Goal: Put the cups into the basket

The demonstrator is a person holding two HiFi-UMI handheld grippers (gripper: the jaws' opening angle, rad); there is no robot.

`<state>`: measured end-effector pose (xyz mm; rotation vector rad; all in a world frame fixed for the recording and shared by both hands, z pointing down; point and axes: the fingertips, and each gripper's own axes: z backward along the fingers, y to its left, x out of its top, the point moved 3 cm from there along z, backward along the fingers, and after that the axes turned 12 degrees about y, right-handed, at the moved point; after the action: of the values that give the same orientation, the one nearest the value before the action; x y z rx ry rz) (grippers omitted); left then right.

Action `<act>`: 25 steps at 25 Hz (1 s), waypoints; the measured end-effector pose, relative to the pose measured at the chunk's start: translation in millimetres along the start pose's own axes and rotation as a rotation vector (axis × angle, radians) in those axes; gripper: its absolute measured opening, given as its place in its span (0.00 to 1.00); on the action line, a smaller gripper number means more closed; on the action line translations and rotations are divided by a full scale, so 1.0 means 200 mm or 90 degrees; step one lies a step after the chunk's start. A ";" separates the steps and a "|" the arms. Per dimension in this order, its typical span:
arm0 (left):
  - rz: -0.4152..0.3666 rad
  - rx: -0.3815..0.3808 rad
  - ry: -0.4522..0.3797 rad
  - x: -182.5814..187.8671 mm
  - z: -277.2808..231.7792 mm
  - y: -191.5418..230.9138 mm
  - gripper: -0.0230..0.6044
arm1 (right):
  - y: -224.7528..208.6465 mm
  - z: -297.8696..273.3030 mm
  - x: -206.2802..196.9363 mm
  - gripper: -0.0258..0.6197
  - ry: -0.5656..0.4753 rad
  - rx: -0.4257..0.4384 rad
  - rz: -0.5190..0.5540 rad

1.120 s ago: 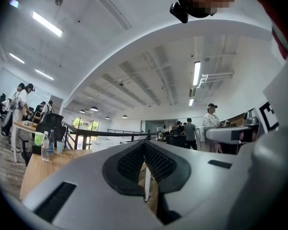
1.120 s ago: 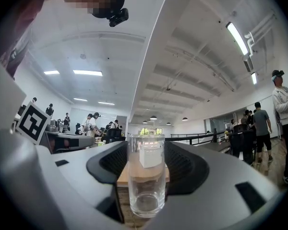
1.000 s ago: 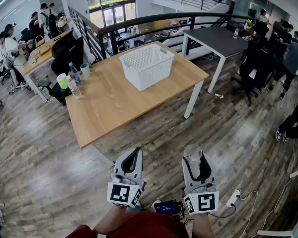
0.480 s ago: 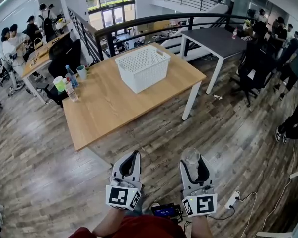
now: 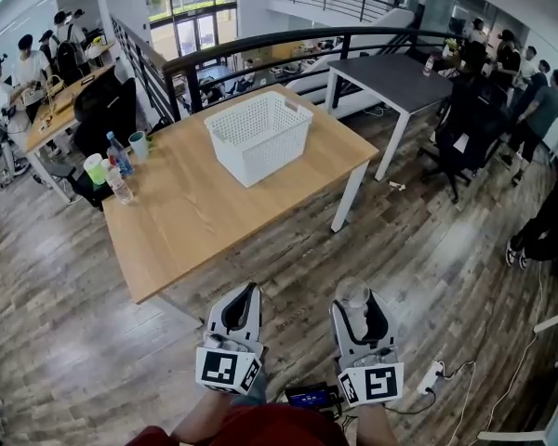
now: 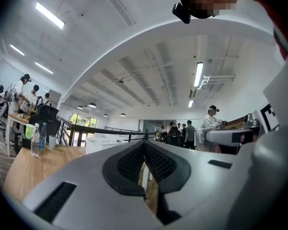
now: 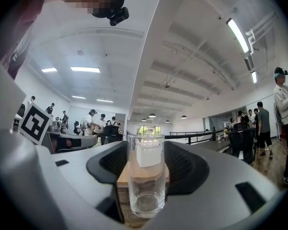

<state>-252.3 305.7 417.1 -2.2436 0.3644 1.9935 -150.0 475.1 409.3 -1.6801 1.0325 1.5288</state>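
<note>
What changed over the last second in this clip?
The table and white basket have slid lower and leftward in the head view, so the person has apparently stepped closer. Nothing was grasped or released: the right gripper stays shut on the clear glass, and the left gripper stays shut and empty. The basket keeps its place on the table.

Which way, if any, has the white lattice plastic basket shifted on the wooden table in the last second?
No. The white lattice plastic basket sits near the same far corner of the wooden table; both slid left together in the head view.
</note>
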 end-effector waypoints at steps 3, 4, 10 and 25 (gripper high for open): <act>0.002 -0.004 -0.005 0.02 -0.06 0.07 0.05 | 0.01 -0.09 0.02 0.42 0.003 0.000 0.006; 0.003 -0.004 -0.006 0.03 -0.07 0.09 0.05 | 0.02 -0.12 0.03 0.42 0.004 0.001 0.008; 0.012 0.004 -0.008 0.06 -0.14 0.27 0.05 | 0.08 -0.31 0.08 0.42 0.002 0.009 0.014; 0.041 -0.006 -0.007 0.10 -0.28 0.71 0.05 | 0.30 -0.72 0.17 0.42 0.010 0.006 0.020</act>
<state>-233.6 152.9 413.6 -2.2537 0.4327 2.0410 -130.7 316.7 397.4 -1.6798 1.0778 1.5302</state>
